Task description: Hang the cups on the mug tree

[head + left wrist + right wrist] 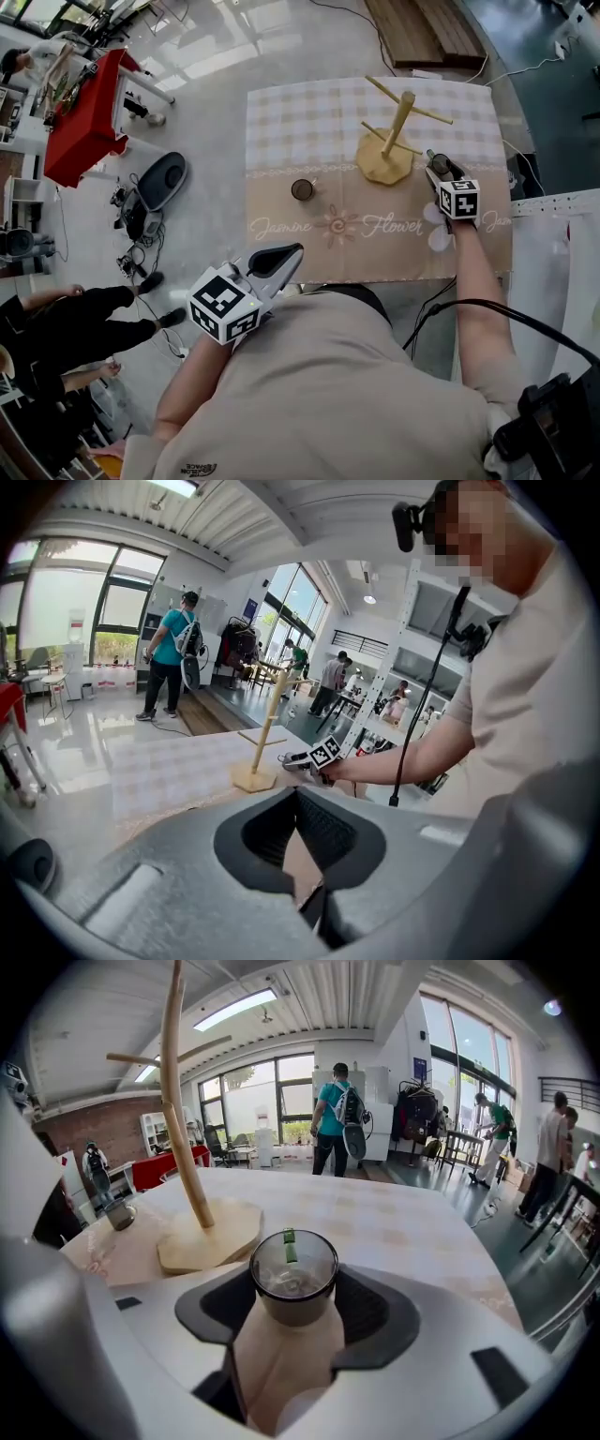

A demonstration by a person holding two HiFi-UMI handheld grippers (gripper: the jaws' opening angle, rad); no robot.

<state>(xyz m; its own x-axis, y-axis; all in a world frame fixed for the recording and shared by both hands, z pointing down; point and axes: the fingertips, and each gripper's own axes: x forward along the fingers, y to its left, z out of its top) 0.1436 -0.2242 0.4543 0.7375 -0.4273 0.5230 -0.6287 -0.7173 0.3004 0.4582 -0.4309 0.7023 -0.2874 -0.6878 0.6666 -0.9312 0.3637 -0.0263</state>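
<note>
A glass cup (293,1274) is being clasped by the right gripper (293,1299) for hanging on the mug tree (183,1147); the left gripper (296,801) is being held clenched, empty.

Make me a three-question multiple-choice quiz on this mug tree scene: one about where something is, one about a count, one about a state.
1. Where does the free cup stand?
A. On the tablecloth, to the person's left of the mug tree
B. On the floor
C. On the tree's base

2. How many cups hang on the mug tree?
A. None
B. One
C. Two

3. What is between the jaws of the right tool?
A. Nothing
B. An upright cup
C. A tree peg

Answers:
1 A: the head view shows it alone on the beige cloth, apart from the wooden base.
2 A: every peg is bare.
3 B: the right gripper view shows the cup standing between the two pads, open end up.
</note>
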